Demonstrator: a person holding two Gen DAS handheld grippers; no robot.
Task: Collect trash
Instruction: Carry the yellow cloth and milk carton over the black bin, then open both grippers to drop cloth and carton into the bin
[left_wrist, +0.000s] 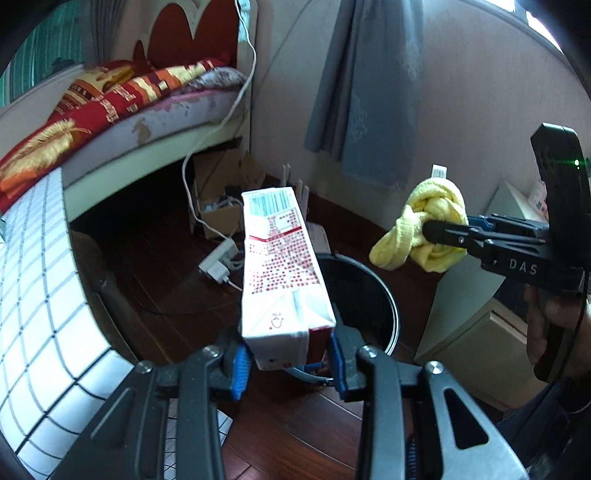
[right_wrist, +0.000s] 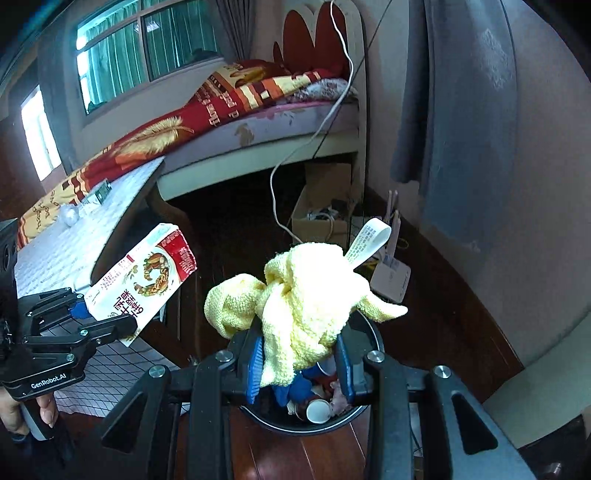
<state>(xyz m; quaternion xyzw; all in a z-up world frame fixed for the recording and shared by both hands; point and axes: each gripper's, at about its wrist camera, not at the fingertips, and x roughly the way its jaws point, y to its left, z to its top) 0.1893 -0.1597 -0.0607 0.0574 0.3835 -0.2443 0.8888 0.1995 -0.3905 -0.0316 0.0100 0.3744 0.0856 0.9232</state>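
My left gripper (left_wrist: 288, 363) is shut on a white and red carton (left_wrist: 280, 266) and holds it above the near rim of a black trash bin (left_wrist: 369, 295). The carton also shows in the right wrist view (right_wrist: 144, 284), held by the left gripper (right_wrist: 110, 317). My right gripper (right_wrist: 299, 363) is shut on a knotted yellow cloth (right_wrist: 303, 299) with a white label, held right over the bin (right_wrist: 373, 332), which holds a paper cup (right_wrist: 317, 410) and other trash. In the left wrist view the right gripper (left_wrist: 432, 230) holds the cloth (left_wrist: 424, 229) beyond the bin's right side.
A table with a white grid cloth (left_wrist: 33, 295) stands at the left. A bed with a red patterned blanket (right_wrist: 184, 122) is behind. A white cable (left_wrist: 207, 155), a power strip (left_wrist: 219, 264) and a cardboard box (right_wrist: 325, 203) lie on the dark wood floor. A pale cabinet (left_wrist: 476, 332) stands at right.
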